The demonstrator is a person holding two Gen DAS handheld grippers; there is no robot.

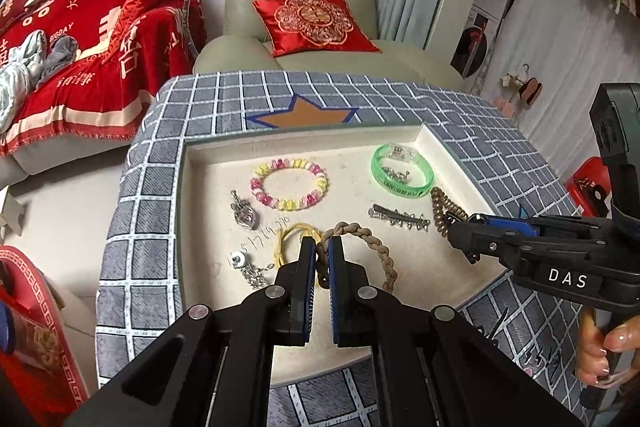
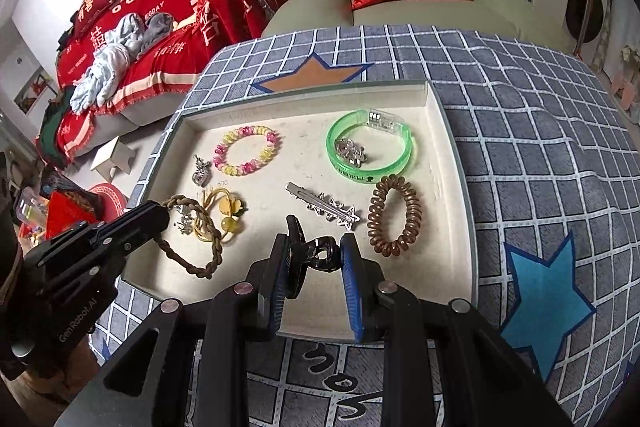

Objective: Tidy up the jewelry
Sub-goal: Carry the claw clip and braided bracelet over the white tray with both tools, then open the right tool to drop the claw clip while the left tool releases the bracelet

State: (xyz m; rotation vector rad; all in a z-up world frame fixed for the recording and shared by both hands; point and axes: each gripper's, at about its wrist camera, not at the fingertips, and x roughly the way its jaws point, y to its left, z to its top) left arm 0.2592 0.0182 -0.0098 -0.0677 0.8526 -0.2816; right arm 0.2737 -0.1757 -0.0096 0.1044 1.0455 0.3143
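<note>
1. A shallow cream tray (image 2: 436,107) with a soft, felt-like floor is sitting on a grey cloth (image 2: 540,147) checked in white, sewn with star patches.
2. At the tray's left, a small silver pendant (image 2: 200,171) is lying beside a ring of glossy pink and yellow beads, the beaded bracelet (image 2: 246,151).
3. The left gripper (image 1: 321,247) is reaching in over the tray's near left part, its jaws clenched on a braided brown cord bracelet (image 1: 376,243), a rope-like twisted loop.
4. Just beside that loop, a yellow elastic hair tie (image 2: 224,211) with round amber beads and a bit of silver chain (image 1: 252,273) are lying tangled.
5. In the middle, a flat metal hair clip (image 2: 324,209) tipped with stars is lying slantwise.
6. The right gripper (image 2: 316,247) is hovering over the tray's near edge, grasping a black plastic claw clip (image 2: 316,251) between its blue ribbed pads.
7. Further right, a translucent green bangle (image 2: 370,151) is encircling small silver pieces (image 2: 350,151).
8. Nearest the right wall, a coiled brown spiral hair tie (image 2: 394,213) is lying flat.
</note>
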